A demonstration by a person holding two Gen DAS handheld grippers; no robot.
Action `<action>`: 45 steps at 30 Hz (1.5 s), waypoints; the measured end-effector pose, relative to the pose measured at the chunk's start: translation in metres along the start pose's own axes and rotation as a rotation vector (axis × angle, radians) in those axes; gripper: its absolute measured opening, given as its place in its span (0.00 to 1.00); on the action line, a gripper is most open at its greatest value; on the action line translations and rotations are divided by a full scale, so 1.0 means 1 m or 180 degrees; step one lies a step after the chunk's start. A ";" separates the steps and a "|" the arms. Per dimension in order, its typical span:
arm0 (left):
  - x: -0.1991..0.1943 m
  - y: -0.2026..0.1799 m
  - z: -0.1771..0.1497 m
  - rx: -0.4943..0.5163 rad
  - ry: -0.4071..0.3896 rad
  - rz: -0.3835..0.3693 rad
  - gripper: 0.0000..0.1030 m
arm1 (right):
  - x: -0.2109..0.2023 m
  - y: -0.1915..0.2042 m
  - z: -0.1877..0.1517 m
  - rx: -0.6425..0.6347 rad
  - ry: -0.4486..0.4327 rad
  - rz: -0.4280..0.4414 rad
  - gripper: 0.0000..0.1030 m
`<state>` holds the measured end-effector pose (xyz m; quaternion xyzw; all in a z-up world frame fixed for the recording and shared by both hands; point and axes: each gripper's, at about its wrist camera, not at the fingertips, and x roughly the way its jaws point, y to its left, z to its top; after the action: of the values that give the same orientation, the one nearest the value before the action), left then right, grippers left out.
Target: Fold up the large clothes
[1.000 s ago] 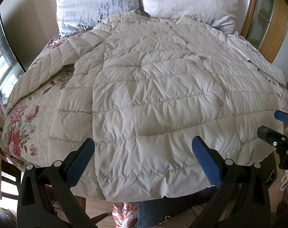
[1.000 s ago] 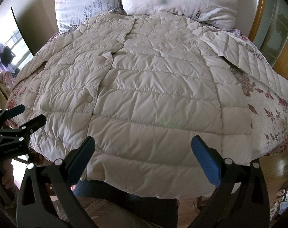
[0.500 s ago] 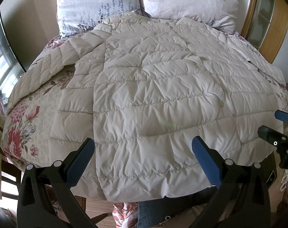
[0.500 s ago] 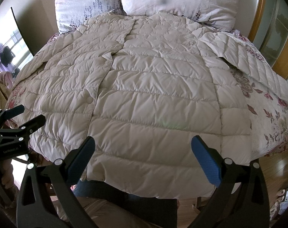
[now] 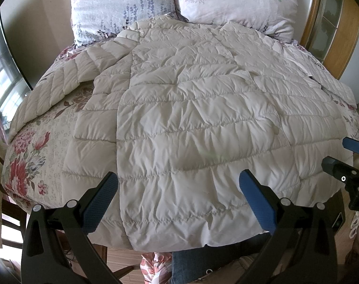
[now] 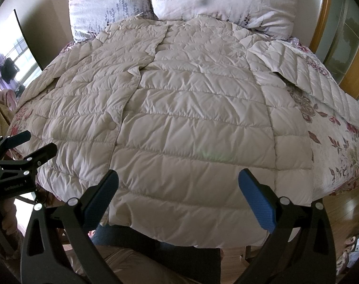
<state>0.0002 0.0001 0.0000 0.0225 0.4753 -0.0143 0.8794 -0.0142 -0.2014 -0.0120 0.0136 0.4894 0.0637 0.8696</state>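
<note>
A large cream quilted down coat [image 5: 193,123] lies spread flat, front up, across the bed, collar toward the pillows and hem hanging over the near edge; it also fills the right wrist view [image 6: 191,127]. One sleeve [image 5: 61,87] stretches out left, the other sleeve [image 6: 305,75] out right. My left gripper [image 5: 178,189] is open and empty, hovering above the hem's left half. My right gripper [image 6: 178,188] is open and empty above the hem's right half. Each gripper shows at the edge of the other's view: the right gripper [image 5: 340,158], the left gripper [image 6: 25,146].
The bed has a floral cover [image 5: 34,146], also visible on the right [image 6: 333,137]. Two patterned pillows [image 5: 122,7] [image 5: 236,2] lean at the headboard. A wooden cabinet with glass doors [image 5: 331,21] stands right. A window [image 6: 15,64] is left. Jeans-clad legs [image 5: 193,265] are below the hem.
</note>
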 end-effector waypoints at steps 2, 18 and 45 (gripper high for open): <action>0.000 0.000 0.000 0.0002 0.0002 0.0002 0.99 | 0.000 0.000 0.000 0.0006 0.0000 0.0002 0.98; 0.004 0.001 0.007 0.0023 0.0007 -0.0165 0.99 | -0.002 -0.025 0.013 0.0180 -0.0203 0.0027 0.98; 0.041 0.056 0.078 -0.0762 -0.0463 -0.0881 0.99 | 0.056 -0.444 0.025 0.4100 -0.1137 -0.0049 0.43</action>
<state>0.0905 0.0513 0.0095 -0.1489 0.4073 -0.0800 0.8975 0.0788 -0.6338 -0.0850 0.5370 0.2782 -0.2507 0.7559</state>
